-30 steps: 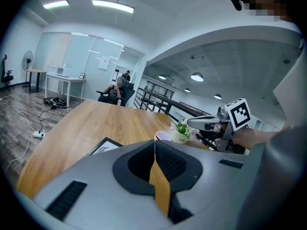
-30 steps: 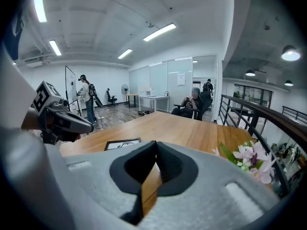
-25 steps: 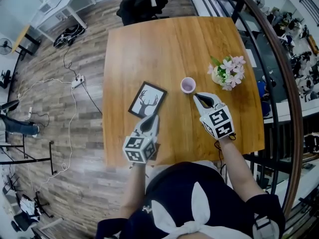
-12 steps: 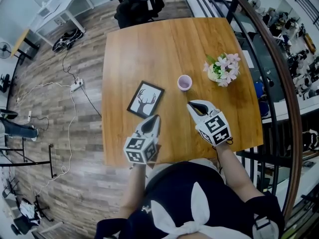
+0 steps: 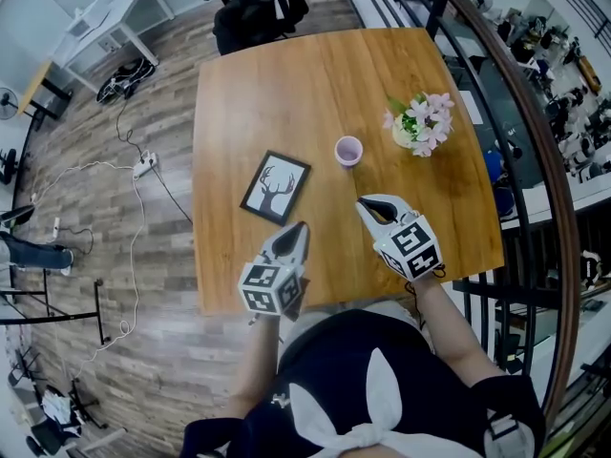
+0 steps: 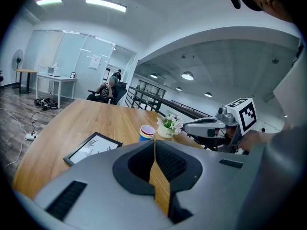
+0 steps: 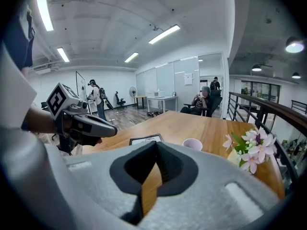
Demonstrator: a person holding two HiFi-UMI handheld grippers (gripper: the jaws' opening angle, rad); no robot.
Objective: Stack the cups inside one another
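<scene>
**Right hand-held gripper (image 5: 367, 204) drawn back from the cups**

Since a second ago the right hand-held gripper has pulled away from the cups (image 5: 348, 149). Its tip was then just beside them, and now a stretch of bare wood lies between. The left hand-held gripper (image 5: 297, 228) sits much where it was, by the near edge.

The wooden worktop (image 5: 286, 84) fills the middle of the head view, and the person's arms reach over its near edge. Both hand-held grippers are closed and empty: in each gripper view the jaw tips meet, with only wood showing in the slot below them. The right one points towards the cups. The left one points towards the near corner of the picture frame (image 5: 275, 187), which lies flat with a stag drawing facing up. Right of the cups, near but apart, stands a small pot of pink and white flowers (image 5: 418, 125). The cups stand upright as one nested stack between frame and flowers, pink on top with yellow and blue below it.
</scene>
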